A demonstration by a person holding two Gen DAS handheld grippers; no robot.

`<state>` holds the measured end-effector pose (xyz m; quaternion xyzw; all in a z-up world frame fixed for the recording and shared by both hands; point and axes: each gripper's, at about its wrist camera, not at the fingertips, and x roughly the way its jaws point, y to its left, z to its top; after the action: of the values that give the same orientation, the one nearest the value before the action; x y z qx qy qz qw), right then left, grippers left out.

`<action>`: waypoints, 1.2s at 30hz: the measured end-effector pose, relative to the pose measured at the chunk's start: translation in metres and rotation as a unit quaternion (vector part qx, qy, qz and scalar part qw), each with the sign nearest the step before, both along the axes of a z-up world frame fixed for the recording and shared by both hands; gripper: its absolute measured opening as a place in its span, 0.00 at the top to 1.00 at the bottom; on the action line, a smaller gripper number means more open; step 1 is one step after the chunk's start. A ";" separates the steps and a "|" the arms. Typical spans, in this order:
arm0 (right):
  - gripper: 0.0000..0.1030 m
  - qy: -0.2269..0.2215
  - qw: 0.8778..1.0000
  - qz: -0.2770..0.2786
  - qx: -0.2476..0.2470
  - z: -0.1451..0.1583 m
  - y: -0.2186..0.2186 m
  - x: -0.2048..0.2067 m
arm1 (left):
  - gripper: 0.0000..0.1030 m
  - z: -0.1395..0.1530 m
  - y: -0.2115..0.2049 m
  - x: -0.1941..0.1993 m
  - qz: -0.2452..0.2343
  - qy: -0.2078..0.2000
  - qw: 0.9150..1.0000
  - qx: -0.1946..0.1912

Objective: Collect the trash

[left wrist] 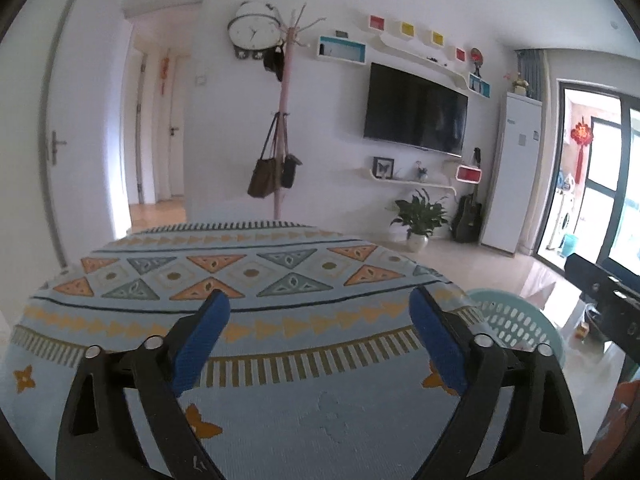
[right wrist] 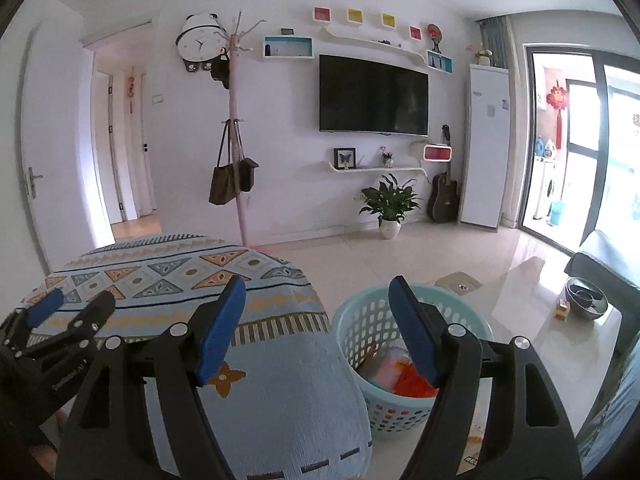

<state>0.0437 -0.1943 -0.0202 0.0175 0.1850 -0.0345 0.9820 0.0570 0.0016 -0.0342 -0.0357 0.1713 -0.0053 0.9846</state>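
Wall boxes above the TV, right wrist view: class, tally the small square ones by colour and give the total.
Red wall boxes: 2
Yellow wall boxes: 2
Total: 4

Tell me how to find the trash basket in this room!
Start at the table with the patterned cloth. On the floor right beside its edge stands the basket, with pink and orange trash inside. It is the only pale turquoise thing full of little holes; the white plant pot sits far off by the wall.
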 end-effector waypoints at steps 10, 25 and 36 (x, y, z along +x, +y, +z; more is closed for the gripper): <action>0.32 0.001 1.000 -0.005 0.015 0.000 -0.013 0.002 | 0.09 0.000 -0.013 -0.002 0.006 -0.010 1.000 0.017; 0.32 -0.009 1.000 -0.012 0.004 -0.007 -0.008 -0.001 | 0.09 0.003 -0.007 -0.008 0.017 -0.029 0.999 0.018; 0.32 -0.006 1.000 -0.010 0.007 -0.008 -0.012 0.001 | 0.09 0.003 -0.009 -0.009 0.015 -0.032 0.999 0.026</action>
<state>0.0447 -0.2062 -0.0278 0.0262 0.1790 -0.0431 0.9826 0.0477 -0.0077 -0.0312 -0.0127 0.1394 0.0128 0.9901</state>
